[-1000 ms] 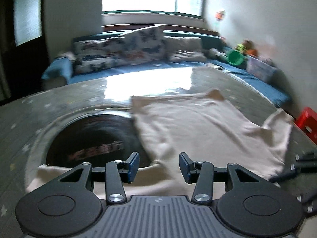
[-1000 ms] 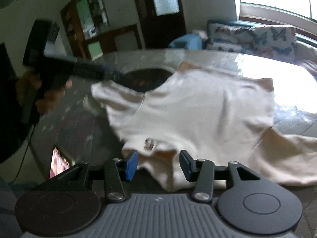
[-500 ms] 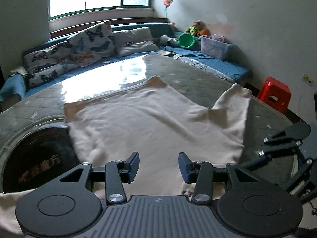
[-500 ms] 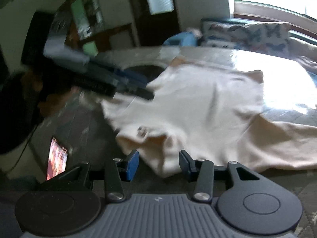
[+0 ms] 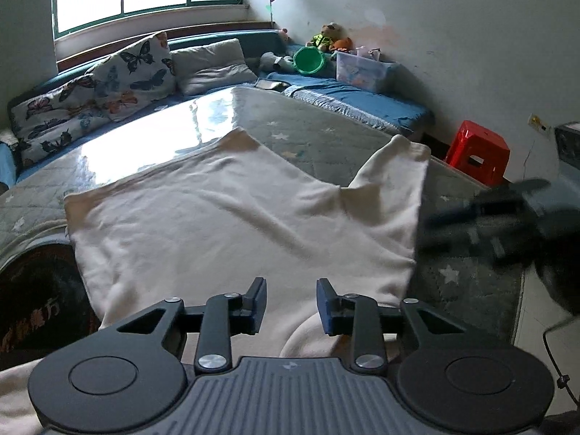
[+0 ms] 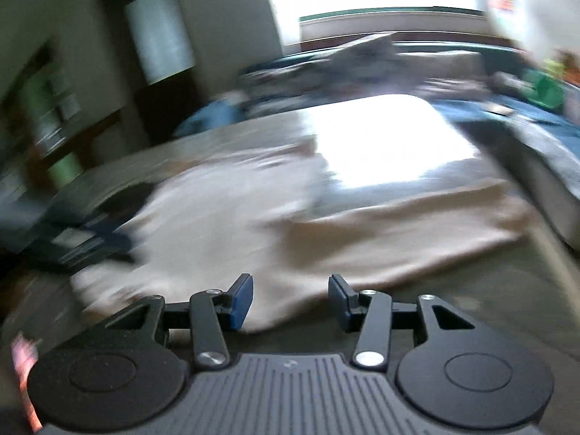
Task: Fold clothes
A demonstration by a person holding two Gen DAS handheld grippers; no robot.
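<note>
The cream T-shirt lies spread flat on the round worktop, with one short sleeve sticking out toward 1 o'clock in the left wrist view. The left gripper hangs over the near edge of the shirt at 6 o'clock. Its fingers are closing, but they are still apart and no cloth is pinched between them yet.

The right gripper has its fingers apart too and holds nothing. Its picture is very blurry, so it looks to be moving fast.

One thing that could go wrong: the left fingers may shut on air, or catch only the top layer, because the cloth lies flat below them. Then the fold would come out crooked.

Also, the right gripper could bump or drag the shirt and make new wrinkles. The dark round part of the worktop at 8 o'clock may be a dip where the cloth sags.
</note>
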